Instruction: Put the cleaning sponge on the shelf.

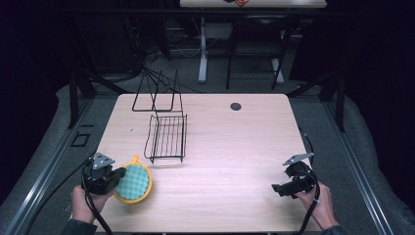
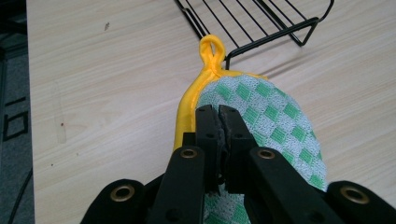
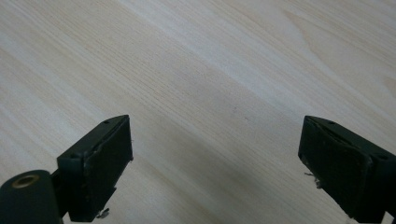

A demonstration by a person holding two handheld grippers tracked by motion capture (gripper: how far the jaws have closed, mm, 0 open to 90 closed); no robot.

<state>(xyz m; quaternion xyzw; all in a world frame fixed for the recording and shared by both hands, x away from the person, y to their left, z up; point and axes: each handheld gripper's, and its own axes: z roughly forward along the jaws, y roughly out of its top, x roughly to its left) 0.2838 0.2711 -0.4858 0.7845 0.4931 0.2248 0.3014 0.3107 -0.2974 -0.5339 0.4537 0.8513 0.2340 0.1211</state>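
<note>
Yellow binding and a green-and-white checked face mark the pot holder you have in your left gripper. Its jaws are pinched together on the pad's edge, close beside the yellow trim, and in the left gripper view the cloth rises between them and fans away to the right. That edge grip seems chosen so the pad stands up on its rim instead of lying flat, which would suit sliding it into a narrow slot. The hanging loop points away from you, towards the black wire rack lying just beyond it on the wooden table. From above, the pot holder sits near the table's front left corner, with the rack a little farther in and a taller wire frame behind that. Your right gripper waits well apart at the front right, jaws spread wide over bare wood with nothing between them; kept there, it stays clear of the left arm's path yet is ready to steady the rack if needed.
</note>
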